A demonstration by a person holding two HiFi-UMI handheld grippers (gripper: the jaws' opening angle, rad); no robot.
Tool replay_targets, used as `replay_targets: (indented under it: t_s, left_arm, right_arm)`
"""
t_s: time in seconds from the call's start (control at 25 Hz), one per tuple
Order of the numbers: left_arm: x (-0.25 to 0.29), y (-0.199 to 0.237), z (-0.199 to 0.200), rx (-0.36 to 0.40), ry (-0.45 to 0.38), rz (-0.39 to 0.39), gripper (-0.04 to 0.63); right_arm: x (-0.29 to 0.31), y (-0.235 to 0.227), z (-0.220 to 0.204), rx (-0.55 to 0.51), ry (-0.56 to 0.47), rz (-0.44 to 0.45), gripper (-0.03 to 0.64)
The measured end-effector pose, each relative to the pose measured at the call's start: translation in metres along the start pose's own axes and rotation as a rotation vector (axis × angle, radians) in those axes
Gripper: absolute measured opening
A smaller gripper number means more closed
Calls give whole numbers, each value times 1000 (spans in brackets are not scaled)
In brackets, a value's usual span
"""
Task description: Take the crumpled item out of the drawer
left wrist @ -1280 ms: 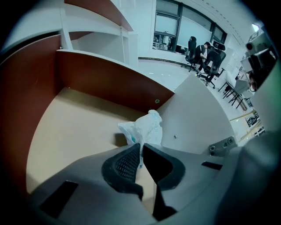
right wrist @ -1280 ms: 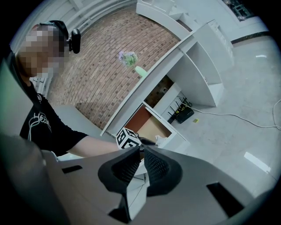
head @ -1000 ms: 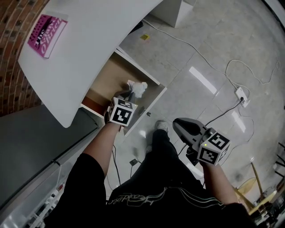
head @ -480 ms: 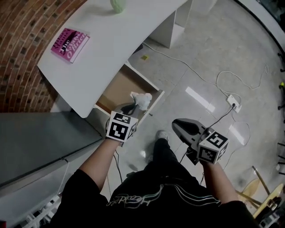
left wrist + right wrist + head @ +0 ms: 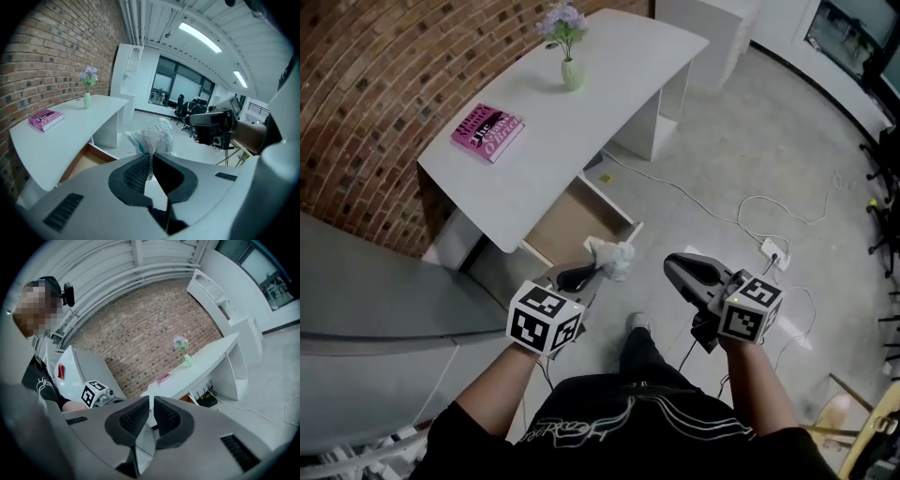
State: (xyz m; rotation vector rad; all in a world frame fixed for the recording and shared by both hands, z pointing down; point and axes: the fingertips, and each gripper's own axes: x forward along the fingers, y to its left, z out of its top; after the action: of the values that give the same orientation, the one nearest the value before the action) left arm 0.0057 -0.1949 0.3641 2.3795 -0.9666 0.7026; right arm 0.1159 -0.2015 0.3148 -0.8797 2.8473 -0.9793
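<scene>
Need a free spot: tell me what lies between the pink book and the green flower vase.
Nothing: the head view shows bare white desktop between the pink book and the green vase of purple flowers.

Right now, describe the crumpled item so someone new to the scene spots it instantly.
Start at the white desk against the brick wall and find its open drawer under the front edge. In front of the drawer, the left gripper is shut on the crumpled item: a whitish, wrinkled wad, the only soft shapeless thing there.
</scene>
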Motion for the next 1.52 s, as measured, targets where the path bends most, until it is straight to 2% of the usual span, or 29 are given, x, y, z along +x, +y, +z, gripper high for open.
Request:
replay_targets:
  t_s: [0.2,0.4,0.56,0.72,0.88,1.16,1.52]
  left_arm:
    - [-74,-57,5,-32,-70,-44,41]
    - [-135,-93,18,-27,-173,-43,41]
    - [-174,-114,25,18,-251,-42,41]
    - [-195,-128,13,75,-271,-52,41]
    - [-202,-134,8,79,-280,-67,41]
    - [-197,-129,-8,47,-267,-76,41]
    - [-188,-125,-11,79,-262,-54,41]
  right_arm:
    - [-24,72,11,-137,3,-17,59]
    - [-50,135,7,-333,29,-45,60]
    - [-64,173,-2,-336,30,-27,57]
    - [-68,206,-9,-370,-5,-16,57]
    - [-69,217,-12,-410,18,-39,57]
    - [-72,215,-25,-390,39,-77,57]
    - [-75,206,-30,-378,53,-109,55]
